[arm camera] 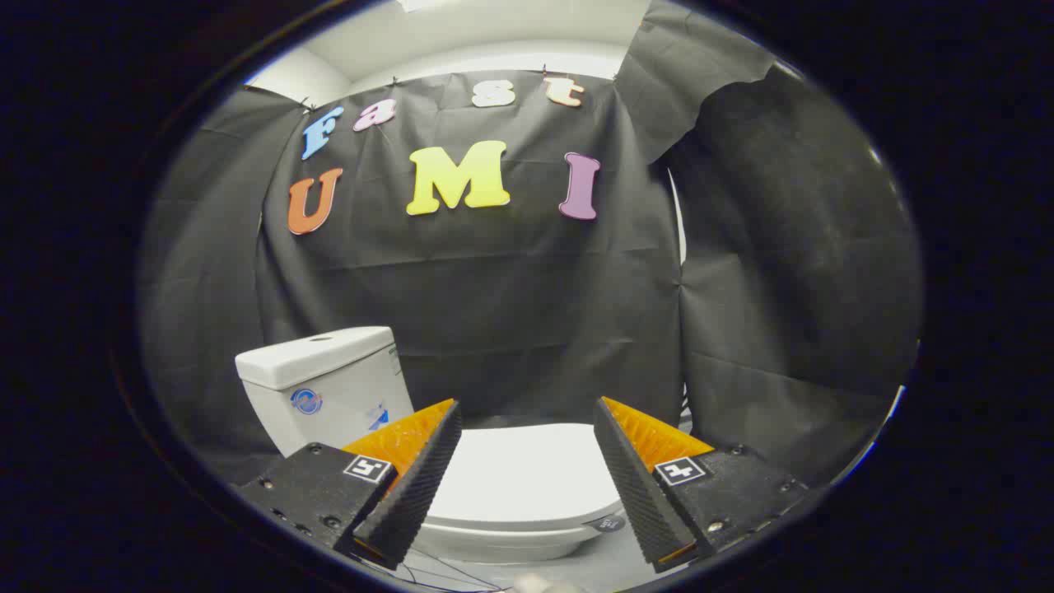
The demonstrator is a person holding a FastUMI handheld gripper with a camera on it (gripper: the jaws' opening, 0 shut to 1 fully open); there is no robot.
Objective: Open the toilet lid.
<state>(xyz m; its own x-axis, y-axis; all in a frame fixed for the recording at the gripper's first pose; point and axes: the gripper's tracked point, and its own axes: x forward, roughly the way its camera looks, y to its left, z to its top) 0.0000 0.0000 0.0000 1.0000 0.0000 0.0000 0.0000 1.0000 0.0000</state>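
Between the spread fingers of the gripper (527, 469), released, white toilet lid (523, 473) lying flat and closed, tank (325, 383) beyond the left finger

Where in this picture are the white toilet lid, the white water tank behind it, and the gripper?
White toilet lid (527, 473): gripper view, flat closed top, between the fingers.
White ceramic water tank (329, 387): gripper view, front wall, beyond the left finger.
Gripper (527, 408): gripper view, open gap midway between fingertips.

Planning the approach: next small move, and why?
Probably drop the gripper toward the front rim of the lid. The lid lies shut, seen between the open jaws, with nothing gripped; the tank stands beyond, left.
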